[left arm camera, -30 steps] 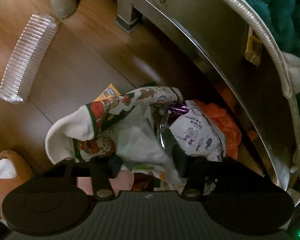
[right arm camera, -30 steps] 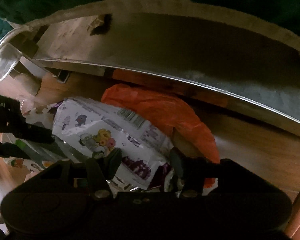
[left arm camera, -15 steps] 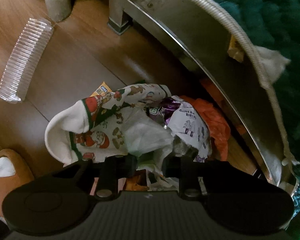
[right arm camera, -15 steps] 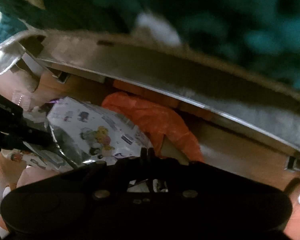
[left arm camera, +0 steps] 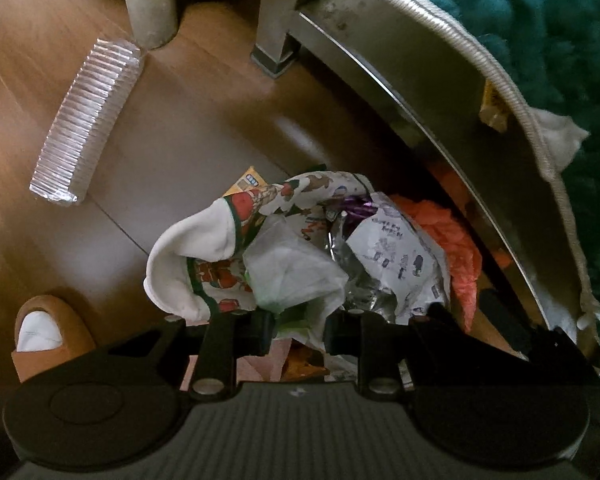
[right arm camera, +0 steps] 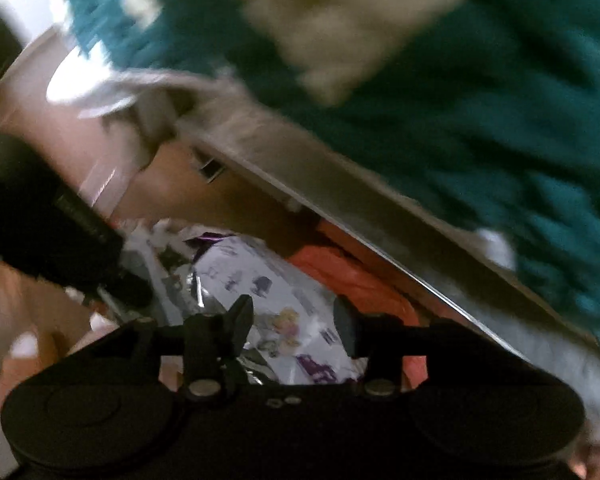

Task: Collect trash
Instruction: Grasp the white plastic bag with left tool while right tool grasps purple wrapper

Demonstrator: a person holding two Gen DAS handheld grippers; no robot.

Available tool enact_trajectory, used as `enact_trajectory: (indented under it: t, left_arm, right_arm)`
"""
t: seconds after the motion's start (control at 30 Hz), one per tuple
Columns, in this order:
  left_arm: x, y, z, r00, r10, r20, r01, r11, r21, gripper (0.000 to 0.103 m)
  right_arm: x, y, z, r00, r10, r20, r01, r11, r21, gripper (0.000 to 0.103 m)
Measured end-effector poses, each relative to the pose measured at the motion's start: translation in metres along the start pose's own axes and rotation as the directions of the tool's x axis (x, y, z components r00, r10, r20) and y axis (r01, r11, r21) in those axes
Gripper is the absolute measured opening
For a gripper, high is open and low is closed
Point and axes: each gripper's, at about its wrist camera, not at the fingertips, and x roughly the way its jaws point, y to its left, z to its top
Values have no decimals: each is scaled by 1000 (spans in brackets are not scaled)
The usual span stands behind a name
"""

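A trash pile lies on the wooden floor beside a bed frame. It holds a cartoon-printed white cloth (left arm camera: 204,248), a pale crumpled plastic bag (left arm camera: 292,276), a white and purple foil snack wrapper (left arm camera: 396,256) and an orange bag (left arm camera: 460,240). My left gripper (left arm camera: 298,326) is shut on the pale plastic bag. My right gripper (right arm camera: 294,320) is open just above the snack wrapper (right arm camera: 268,296), with the orange bag (right arm camera: 356,288) behind it. The right wrist view is blurred.
A clear ribbed plastic tray (left arm camera: 88,120) lies on the floor at the left. A metal bed frame (left arm camera: 440,92) with a teal blanket (left arm camera: 540,32) runs along the right. A slippered foot (left arm camera: 48,332) is at the lower left.
My left gripper has closed on the plastic bag and lifted slightly. My right gripper shut and then opened again, and swung so that the blanket fills more of its view.
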Motion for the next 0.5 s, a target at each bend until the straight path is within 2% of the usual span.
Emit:
enact_trajectory:
  t: [0.17,0.3,0.37,0.5]
  left_arm:
    - [10,8,2,1000,27,-12,-27,1000,-7,23]
    - [19,15,4,999,34,-23,-34,999,-14,22]
    - [21,15,5,999,33,-26,-33,999,-10,22]
    - [22,16,5,999,31,-25,-31,1000,-5,22]
  right_arm:
    - [25,22,1,1000,7,-12,-9,986,-169,46]
    - [43,37,4,998,-67,4,65,956,-287,47]
    - [50,38,4,996,-85,1,81,944,-321,48]
    - [60,39,7,997,-71,-12,63,942,-330,47]
